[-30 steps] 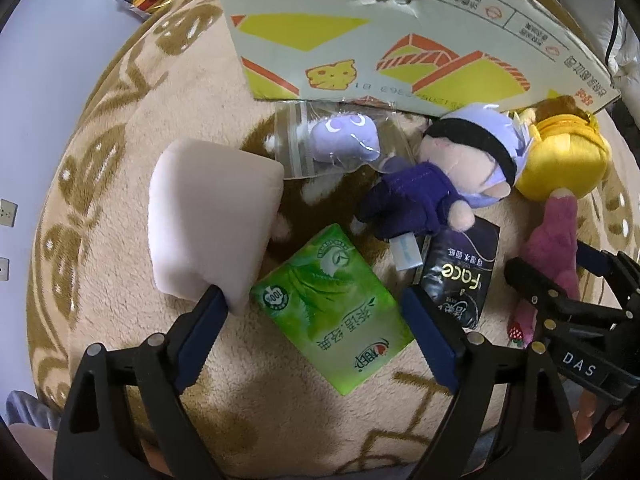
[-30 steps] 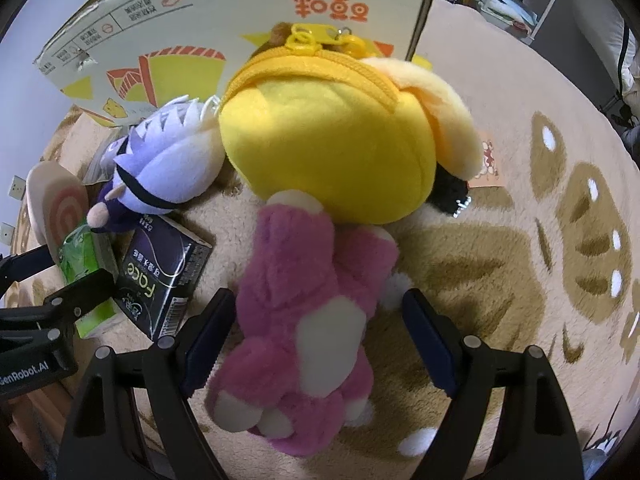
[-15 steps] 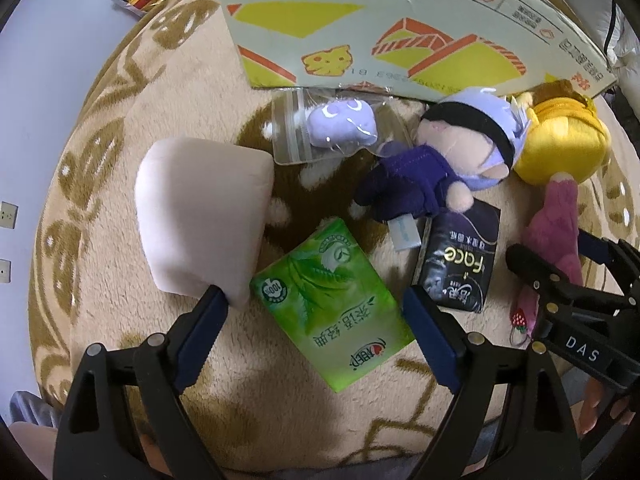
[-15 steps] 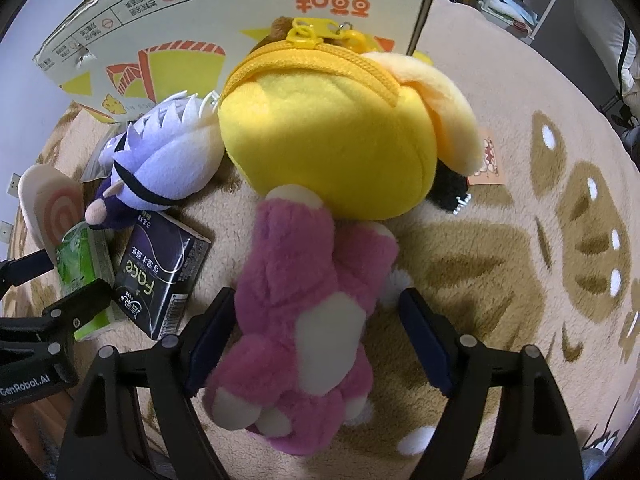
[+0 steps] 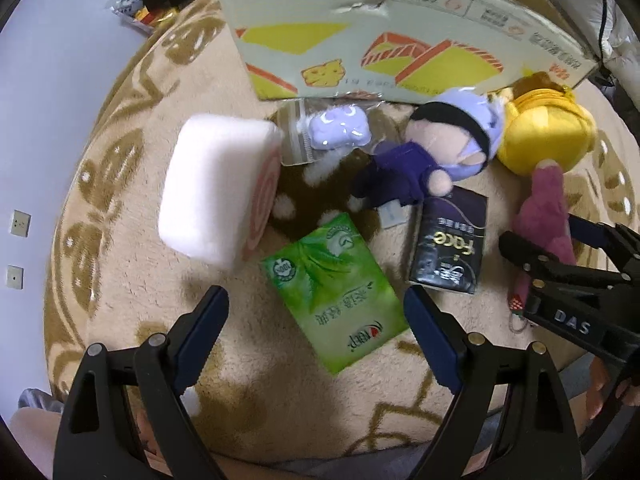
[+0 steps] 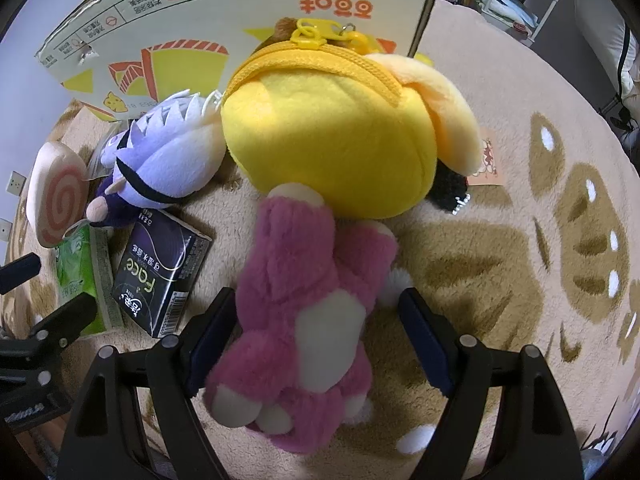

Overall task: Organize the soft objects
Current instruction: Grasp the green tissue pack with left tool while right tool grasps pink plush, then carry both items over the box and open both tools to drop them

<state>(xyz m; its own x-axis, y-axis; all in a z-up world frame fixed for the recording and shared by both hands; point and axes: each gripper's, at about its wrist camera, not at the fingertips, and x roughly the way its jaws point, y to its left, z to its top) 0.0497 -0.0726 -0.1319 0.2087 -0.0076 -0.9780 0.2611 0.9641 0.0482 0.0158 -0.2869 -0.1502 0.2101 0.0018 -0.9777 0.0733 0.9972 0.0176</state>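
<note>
Pink plush toy (image 6: pixel 308 320) lying on the beige patterned rug (image 6: pixel 500 240), flanked by the spread fingers of the right claw (image 6: pixel 316 334), gripped by neither. Head end tucked against a yellow plush pouch (image 6: pixel 332 140) beside the cardboard box (image 6: pixel 240 20). Left claw (image 5: pixel 316 336) wide open, holding nothing, hovering over a green tissue pack (image 5: pixel 336 292); pink swirl cushion (image 5: pixel 216 188) just beyond.

cardboard box (image 5: pixel 400 40) upright on rug (image 5: pixel 120 184); wall sockets (image 5: pixel 19 224) left
</note>
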